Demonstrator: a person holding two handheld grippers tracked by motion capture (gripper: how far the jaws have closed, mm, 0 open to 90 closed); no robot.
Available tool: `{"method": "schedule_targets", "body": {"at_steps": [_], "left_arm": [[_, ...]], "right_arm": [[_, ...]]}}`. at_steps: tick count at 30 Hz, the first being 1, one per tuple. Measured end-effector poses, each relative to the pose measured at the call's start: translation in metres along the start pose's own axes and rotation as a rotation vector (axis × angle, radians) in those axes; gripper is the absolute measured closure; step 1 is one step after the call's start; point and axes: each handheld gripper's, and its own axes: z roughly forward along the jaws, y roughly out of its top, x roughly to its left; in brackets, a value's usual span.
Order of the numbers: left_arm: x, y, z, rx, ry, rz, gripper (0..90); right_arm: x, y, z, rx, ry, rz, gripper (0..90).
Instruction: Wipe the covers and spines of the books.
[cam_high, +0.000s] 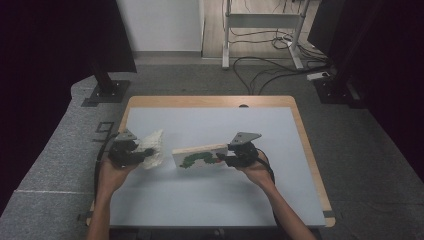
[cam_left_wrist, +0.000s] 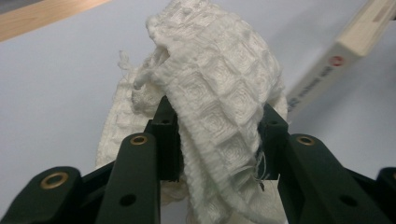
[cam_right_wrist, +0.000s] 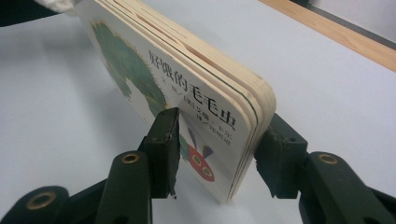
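Two grippers are held over the near half of a pale blue bench (cam_high: 210, 200), one in each of the person's hands. The left hand (cam_high: 111, 176) carries the left gripper (cam_high: 131, 154), whose jaws are closed on a white waffle-weave cloth (cam_high: 152, 148); in the left gripper view the cloth (cam_left_wrist: 219, 107) is seen pinched between the two black jaws, bunched and arching up over them, with its loose folds hanging down toward the bench surface. The right hand (cam_high: 256, 170) carries the right gripper (cam_high: 225, 157), whose jaws are clamped on one end of a thick board book (cam_high: 200, 156). In the right gripper view the book (cam_right_wrist: 187, 88) is gripped across its thickness, one jaw pressed on the front cover beside the printed red-headed green caterpillar, the other on the back cover. The book is held tilted with its long edge up, near the middle of the bench, just right of the cloth and apart from it. In the left gripper view the book's spine (cam_left_wrist: 336, 65) is seen at the upper right, beyond the cloth. Farther off, the wooden rim of the bench (cam_high: 210, 101) is seen, then grey carpet, a white desk frame (cam_high: 262, 30) and loose cables (cam_high: 270, 70) on the floor.
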Motion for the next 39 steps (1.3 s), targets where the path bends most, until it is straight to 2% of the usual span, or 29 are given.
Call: {"method": "schedule_targets", "body": {"at_steps": [9, 17, 21, 28, 34, 39], "left_arm": [[0.031, 0.001, -0.001, 0.005, 0.066, -0.046, 60.0], [0.049, 0.002, 0.011, 0.004, 0.082, -0.075, 59.6], [0.055, 0.000, 0.026, 0.033, 0.121, -0.079, 59.3], [0.063, -0.008, 0.050, 0.054, 0.122, -0.125, 58.6], [0.067, -0.020, 0.063, 0.068, 0.127, -0.162, 58.2], [0.067, -0.028, 0.070, 0.081, 0.126, -0.170, 57.3]], "right_arm": [[0.000, 0.000, 0.000, 0.002, 0.002, -0.002, 51.7], [0.000, 0.001, 0.000, 0.003, 0.003, -0.004, 51.7], [0.000, 0.001, -0.001, 0.002, 0.003, -0.004, 51.6], [0.000, 0.001, 0.000, 0.000, 0.002, -0.004, 50.8], [0.000, 0.000, 0.000, -0.004, 0.007, -0.001, 50.8], [0.000, -0.001, 0.000, -0.004, 0.008, -0.001, 50.7]]}}
